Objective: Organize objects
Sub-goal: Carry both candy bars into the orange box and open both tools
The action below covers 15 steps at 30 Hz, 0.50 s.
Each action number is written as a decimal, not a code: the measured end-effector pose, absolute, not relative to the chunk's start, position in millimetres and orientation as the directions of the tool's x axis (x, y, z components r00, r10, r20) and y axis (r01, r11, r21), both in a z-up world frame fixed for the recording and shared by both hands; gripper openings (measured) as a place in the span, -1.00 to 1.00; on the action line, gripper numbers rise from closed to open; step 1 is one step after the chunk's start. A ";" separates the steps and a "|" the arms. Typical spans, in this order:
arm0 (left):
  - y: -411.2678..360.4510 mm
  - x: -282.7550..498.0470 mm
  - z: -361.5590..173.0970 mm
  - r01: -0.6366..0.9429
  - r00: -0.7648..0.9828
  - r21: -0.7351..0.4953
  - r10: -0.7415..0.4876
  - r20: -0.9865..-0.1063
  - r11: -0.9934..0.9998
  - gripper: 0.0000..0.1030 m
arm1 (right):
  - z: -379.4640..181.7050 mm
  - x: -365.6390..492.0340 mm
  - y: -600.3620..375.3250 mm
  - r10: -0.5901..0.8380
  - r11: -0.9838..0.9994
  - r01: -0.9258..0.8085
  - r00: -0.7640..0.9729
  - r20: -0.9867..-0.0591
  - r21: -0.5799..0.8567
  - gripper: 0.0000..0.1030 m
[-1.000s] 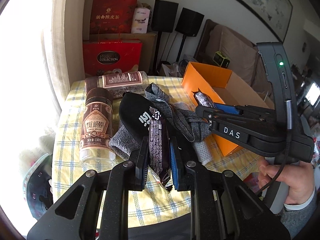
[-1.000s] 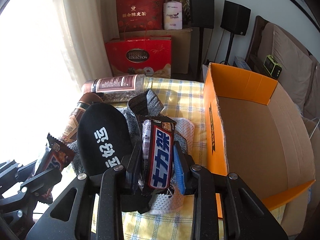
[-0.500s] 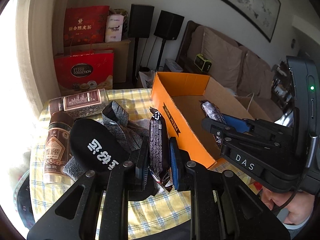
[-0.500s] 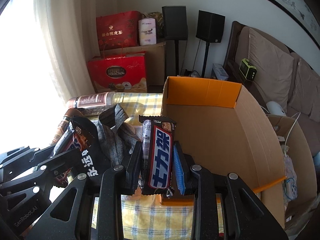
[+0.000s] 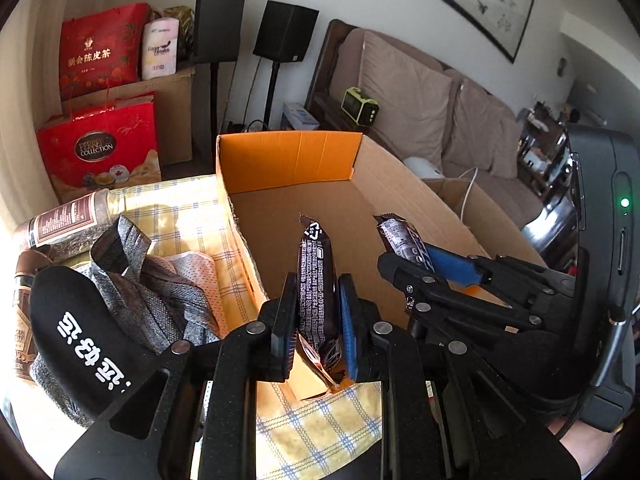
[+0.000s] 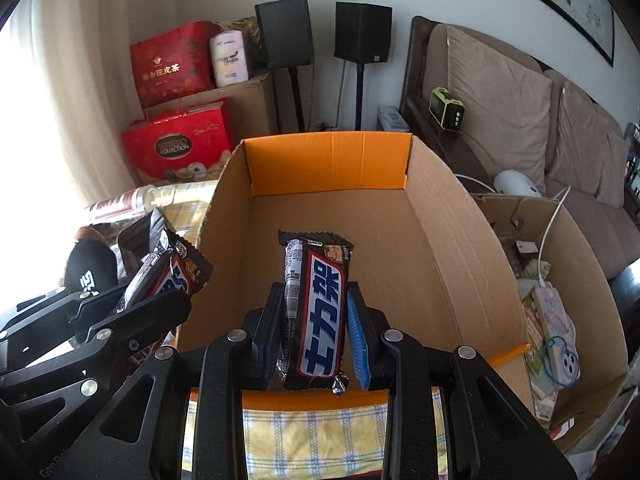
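My left gripper [image 5: 316,292] is shut on a dark chocolate bar [image 5: 316,280] held upright over the left wall of the open cardboard box [image 5: 288,156]. My right gripper [image 6: 316,300] is shut on a second chocolate bar [image 6: 320,308] with blue and white lettering, held above the box's near end [image 6: 328,160]. Each gripper shows in the other's view: the right one [image 5: 424,264] to the right, the left one [image 6: 160,284] to the left, just outside the box wall. The box floor is bare.
On the yellow checked tablecloth [image 5: 180,204], left of the box, lie a black sock [image 5: 84,340], grey socks [image 5: 136,280] and two brown jars [image 5: 68,216]. Red gift bags [image 5: 100,148], speakers [image 6: 360,36] and a sofa [image 6: 520,120] stand behind. A second carton of clutter [image 6: 560,280] sits to the right.
Both grippers have moved right from over the sock pile to the box, each carrying its chocolate bar. The right bar now hangs over the box interior.
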<state>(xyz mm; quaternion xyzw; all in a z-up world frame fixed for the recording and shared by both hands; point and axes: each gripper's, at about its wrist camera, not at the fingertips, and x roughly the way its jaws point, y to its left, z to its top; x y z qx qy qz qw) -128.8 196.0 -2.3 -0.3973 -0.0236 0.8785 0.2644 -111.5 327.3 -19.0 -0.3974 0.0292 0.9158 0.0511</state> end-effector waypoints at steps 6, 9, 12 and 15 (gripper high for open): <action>210.4 -139.3 -17.3 -0.439 -0.517 -0.254 0.474 -0.713 -0.862 -0.67 | -36.1 -119.0 342.2 0.071 -0.989 -0.142 -0.652 -0.755 0.030 -0.43; 210.9 -139.8 -20.5 -0.436 -0.516 -0.254 0.471 -0.715 -0.863 -0.63 | -43.5 -121.7 345.8 0.060 -0.988 -0.146 -0.638 -0.768 0.044 -0.42; 209.1 -137.6 -19.5 -0.431 -0.524 -0.248 0.465 -0.714 -0.868 -0.51 | -46.5 -121.9 347.7 0.056 -0.987 -0.150 -0.634 -0.771 0.052 -0.39; 201.7 -137.5 -15.4 -0.424 -0.531 -0.263 0.473 -0.703 -0.867 -0.24 | -43.9 -119.3 348.4 0.073 -0.986 -0.161 -0.642 -0.763 0.042 -0.27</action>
